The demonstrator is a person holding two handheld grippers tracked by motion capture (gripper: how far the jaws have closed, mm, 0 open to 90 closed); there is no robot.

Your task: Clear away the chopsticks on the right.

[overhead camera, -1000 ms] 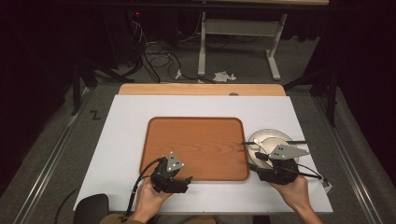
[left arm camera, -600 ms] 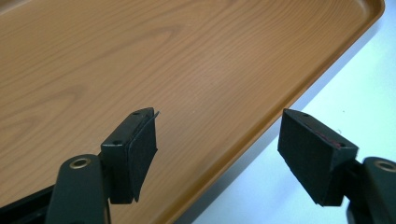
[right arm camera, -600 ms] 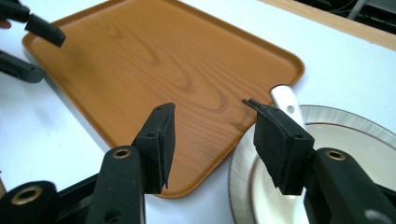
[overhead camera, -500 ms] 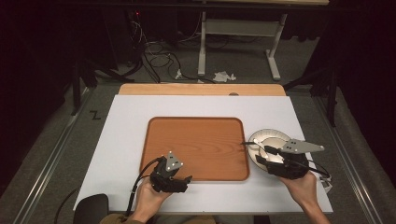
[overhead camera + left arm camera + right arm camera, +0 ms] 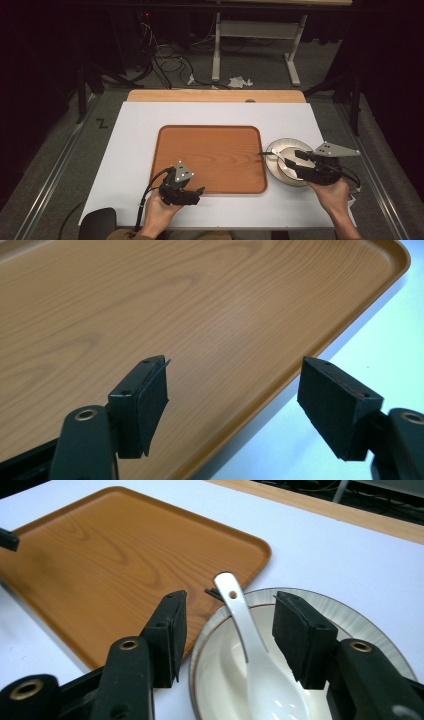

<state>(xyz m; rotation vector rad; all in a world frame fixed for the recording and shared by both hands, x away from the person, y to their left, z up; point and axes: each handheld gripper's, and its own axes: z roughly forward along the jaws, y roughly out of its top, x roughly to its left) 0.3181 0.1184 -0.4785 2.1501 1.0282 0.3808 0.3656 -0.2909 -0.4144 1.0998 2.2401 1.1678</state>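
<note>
Spoon [image 5: 247,645] in bowl [image 5: 220,690], btwn open right tongs [image 5: 227,630].

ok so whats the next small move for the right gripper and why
Probably ease the right gripper down and close on the spoon. Its jaws are open on either side of the white handle, which lies in the bowl on the plate, beside the bare tray.

Tray [image 5: 210,155] at the middle of the table [image 5: 140,125]. Plate [image 5: 278,146] just right of the tray, carrying a bowl [image 5: 289,167]; spoon [image 5: 250,645] in the bowl, handle toward the tray. Left gripper [image 5: 192,192] at the tray's near edge; right gripper [image 5: 295,162] over the bowl.
</note>
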